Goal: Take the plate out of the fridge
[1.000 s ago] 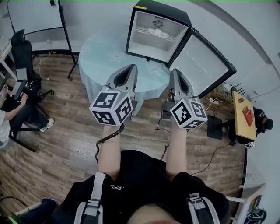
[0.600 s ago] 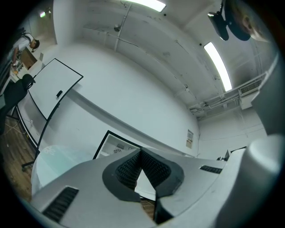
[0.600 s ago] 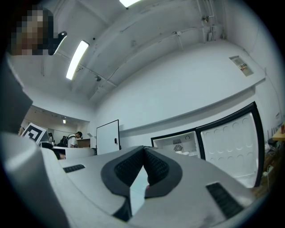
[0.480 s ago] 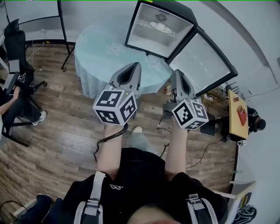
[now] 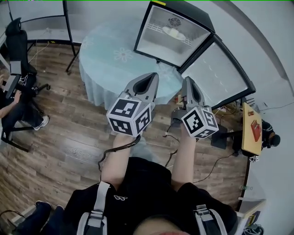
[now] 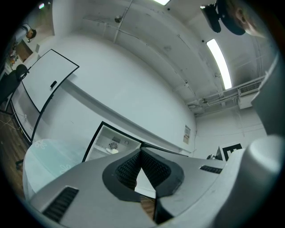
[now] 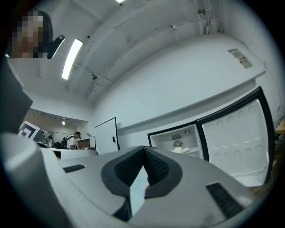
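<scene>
Nearest in the head view, two bare forearms are stretched out over a wooden floor point(image 5: 55, 137), with a dark cable point(image 5: 110, 149) dangling under the left one. The left gripper point(image 5: 151, 77) is held a bit ahead of its marker cube point(image 5: 128, 117), and the right gripper point(image 5: 188, 80) is carried just beside it, behind its own cube point(image 5: 199, 121).

Both tongs are squeezed fully together. In each gripper view the ribbed black pads are seen meeting at the tip, and nothing is caught between them, so neither one has hold of anything. They're hanging in the air over the near edge of the table, not touching it.

Past the tips, a round table point(image 5: 110, 55) covered with a pale blue flowered cloth is seen. At its far right side a small black fridge point(image 5: 197, 13) is parked, with its door point(image 5: 218, 69) swung wide open to the right.

The plate point(image 5: 173, 32) is found inside the fridge, up on the wire shelf, white, well apart from both grippers. Something pale seems to be sitting on it, but it's too small to make out.

Off to the sides, a seated person point(image 5: 9, 105) and an office chair point(image 5: 18, 46) are seen at the left, and a small wooden desk point(image 5: 251, 128) at the right.
</scene>
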